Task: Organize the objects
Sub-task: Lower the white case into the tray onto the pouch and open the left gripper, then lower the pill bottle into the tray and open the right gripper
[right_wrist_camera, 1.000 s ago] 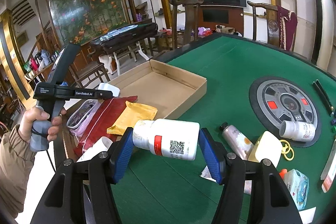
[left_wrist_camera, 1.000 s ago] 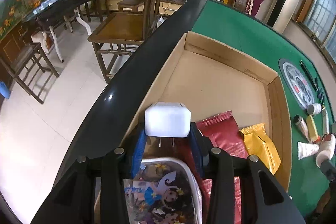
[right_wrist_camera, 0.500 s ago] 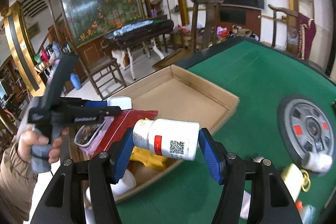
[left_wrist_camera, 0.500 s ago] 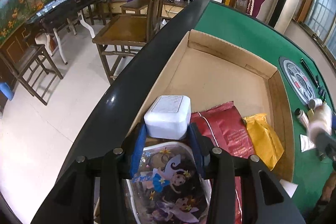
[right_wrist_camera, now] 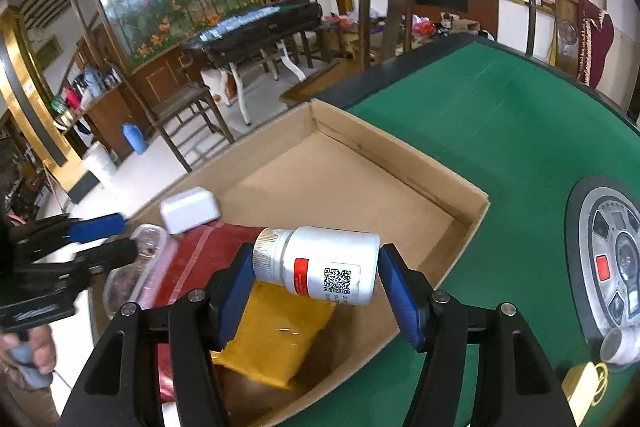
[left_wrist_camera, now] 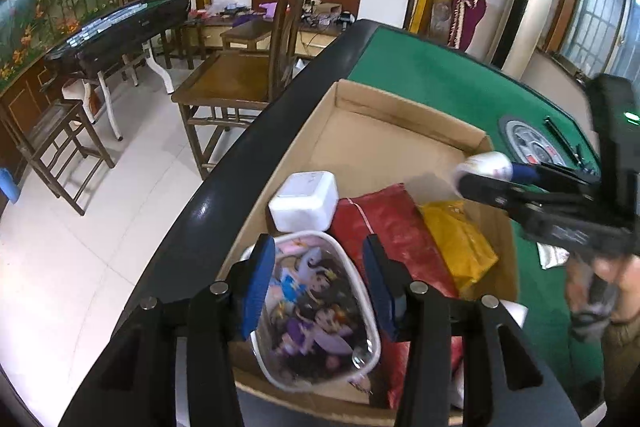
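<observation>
The left gripper (left_wrist_camera: 318, 277) is pointing steeply downward, its jaws opening with nothing pressed between the blue pads (left_wrist_camera: 256, 281). The right gripper (right_wrist_camera: 316, 293) is also tilting downward, its jaws clamping a white bottle (right_wrist_camera: 320, 271) sideways, cap end against one pad. A hand (right_wrist_camera: 34, 349) is gripping the left tool's handle, and another hand (left_wrist_camera: 600, 291) is gripping the right's.

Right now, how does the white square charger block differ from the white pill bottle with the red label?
The white square charger block lies in the cardboard box, released; the white pill bottle is held sideways above it in the right gripper. The block is boxy and unlabelled; the bottle is round and QR-coded. Both are white plastic.
</observation>
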Available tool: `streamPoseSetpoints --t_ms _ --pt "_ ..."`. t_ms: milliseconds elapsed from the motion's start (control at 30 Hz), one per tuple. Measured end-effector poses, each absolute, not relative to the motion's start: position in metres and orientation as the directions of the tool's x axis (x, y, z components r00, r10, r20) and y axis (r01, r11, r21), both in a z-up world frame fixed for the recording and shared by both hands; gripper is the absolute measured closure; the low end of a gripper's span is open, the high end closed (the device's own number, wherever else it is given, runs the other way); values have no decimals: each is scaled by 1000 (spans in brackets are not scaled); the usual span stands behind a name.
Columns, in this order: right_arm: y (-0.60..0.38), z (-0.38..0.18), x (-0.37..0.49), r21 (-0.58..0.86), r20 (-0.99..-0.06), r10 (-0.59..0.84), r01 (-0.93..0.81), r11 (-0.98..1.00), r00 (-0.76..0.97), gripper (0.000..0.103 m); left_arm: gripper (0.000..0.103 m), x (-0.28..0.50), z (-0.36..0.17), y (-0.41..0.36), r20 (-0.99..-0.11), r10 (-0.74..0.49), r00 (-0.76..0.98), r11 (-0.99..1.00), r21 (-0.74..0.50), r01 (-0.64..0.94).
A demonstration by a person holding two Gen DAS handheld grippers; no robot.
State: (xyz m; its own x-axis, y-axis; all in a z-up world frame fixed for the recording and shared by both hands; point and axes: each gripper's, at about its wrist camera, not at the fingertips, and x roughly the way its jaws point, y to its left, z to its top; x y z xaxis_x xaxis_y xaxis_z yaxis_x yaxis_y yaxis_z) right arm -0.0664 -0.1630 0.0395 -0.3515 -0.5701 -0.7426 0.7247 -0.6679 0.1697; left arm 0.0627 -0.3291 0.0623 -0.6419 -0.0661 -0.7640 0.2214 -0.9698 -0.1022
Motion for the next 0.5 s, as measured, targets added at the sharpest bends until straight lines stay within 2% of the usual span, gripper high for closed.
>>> streamPoseSetpoints --t_ms 267,500 --pt "-153 34 -64 106 -748 -555 760 -641 -364 35 54 72 68 -310 -745 -26 -666 -978 -119 172" --pt "-138 40 -60 163 -716 -601 753 -638 -355 31 54 70 71 -297 -742 -11 -671 -981 -122 151"
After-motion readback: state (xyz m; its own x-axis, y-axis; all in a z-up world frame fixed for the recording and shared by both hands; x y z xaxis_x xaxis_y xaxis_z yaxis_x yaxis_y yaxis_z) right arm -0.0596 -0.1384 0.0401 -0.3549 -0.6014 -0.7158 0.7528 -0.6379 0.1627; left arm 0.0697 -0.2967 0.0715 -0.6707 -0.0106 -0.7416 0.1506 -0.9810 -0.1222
